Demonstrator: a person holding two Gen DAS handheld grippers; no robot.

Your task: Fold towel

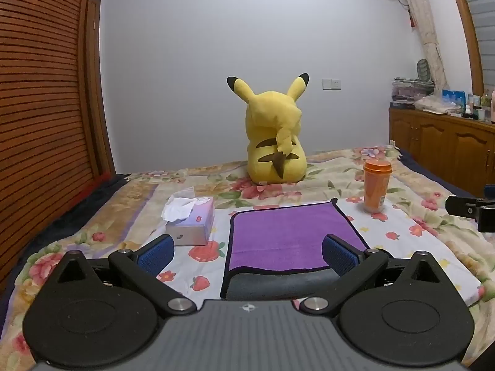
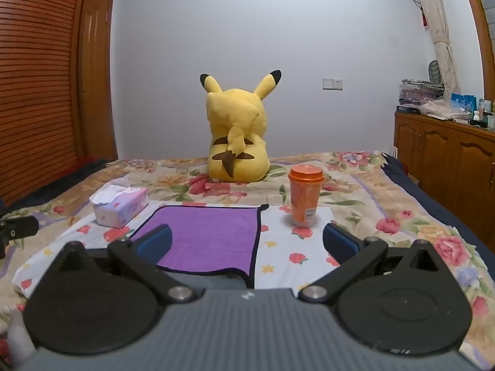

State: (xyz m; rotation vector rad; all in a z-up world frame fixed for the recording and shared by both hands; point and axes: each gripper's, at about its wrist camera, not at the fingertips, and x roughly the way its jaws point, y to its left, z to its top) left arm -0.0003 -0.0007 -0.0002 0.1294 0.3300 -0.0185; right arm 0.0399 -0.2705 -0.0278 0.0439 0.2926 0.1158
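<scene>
A purple towel (image 1: 287, 235) with a dark hem lies folded over on the floral bedspread, its grey underside showing along the near edge. It also shows in the right wrist view (image 2: 213, 235). My left gripper (image 1: 247, 252) is open and empty, held above the towel's near edge. My right gripper (image 2: 247, 242) is open and empty, over the towel's near right corner. Part of the right gripper shows at the right edge of the left wrist view (image 1: 473, 210).
A tissue box (image 1: 191, 219) stands left of the towel and an orange cup (image 1: 376, 185) right of it. A yellow plush toy (image 1: 273, 136) sits farther back. A wooden cabinet (image 1: 442, 145) stands right of the bed, a slatted wardrobe (image 1: 40, 108) on the left.
</scene>
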